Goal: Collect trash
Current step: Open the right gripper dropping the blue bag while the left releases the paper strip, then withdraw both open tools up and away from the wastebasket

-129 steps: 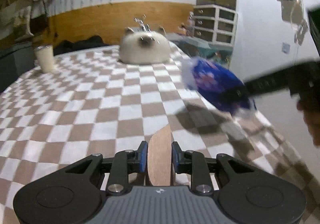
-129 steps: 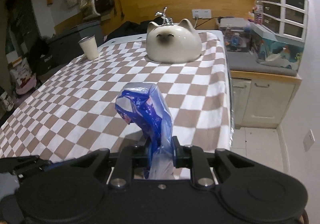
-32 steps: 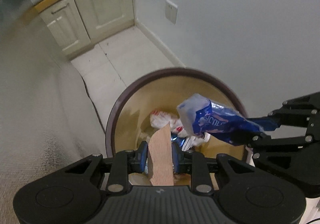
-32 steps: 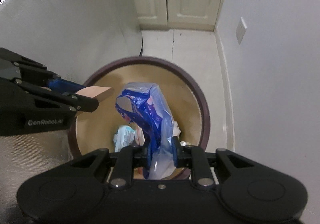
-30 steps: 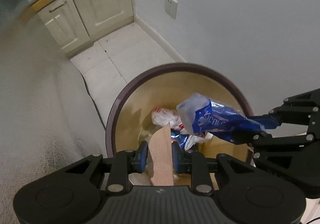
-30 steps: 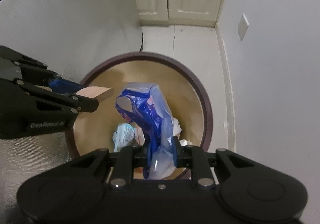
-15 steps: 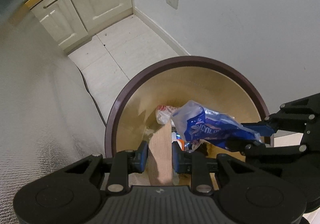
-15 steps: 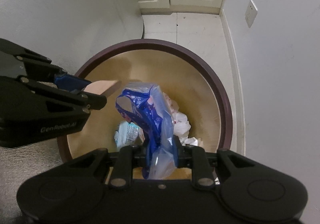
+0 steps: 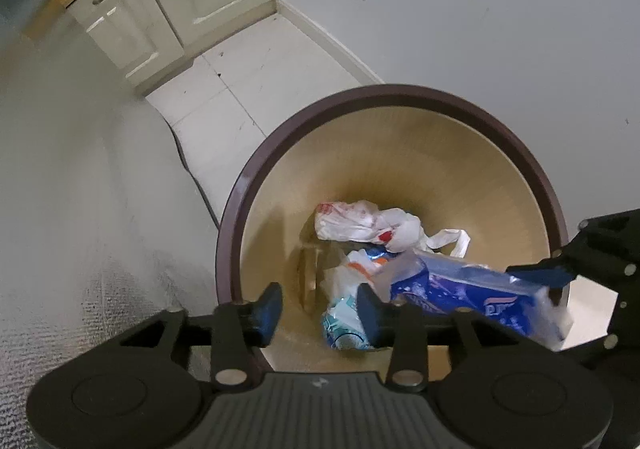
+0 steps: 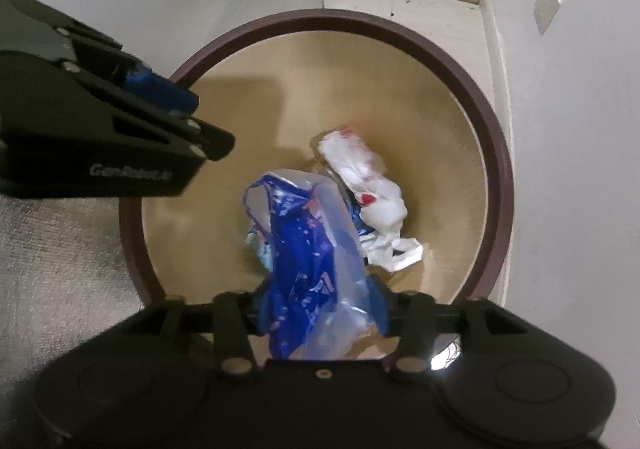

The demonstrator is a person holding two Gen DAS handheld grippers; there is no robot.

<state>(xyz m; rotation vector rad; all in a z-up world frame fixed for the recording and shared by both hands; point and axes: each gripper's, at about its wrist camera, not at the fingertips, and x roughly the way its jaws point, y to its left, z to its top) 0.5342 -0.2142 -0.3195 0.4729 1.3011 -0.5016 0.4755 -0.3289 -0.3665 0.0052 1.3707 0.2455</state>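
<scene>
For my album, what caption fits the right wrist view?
Right gripper opening around a blue plastic wrapper above the round trash bin.

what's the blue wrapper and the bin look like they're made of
Blue wrapper: thin plastic film, glossy and partly see-through, going by its crumples and shine. It sits between the right tool's opening jaws.

Bin: dark maroon rim, smooth tan inner wall with faint fine lines; probably moulded plastic, though a wood-look liner can't be ruled out.

bin mouth wide open, wall close behind
</scene>
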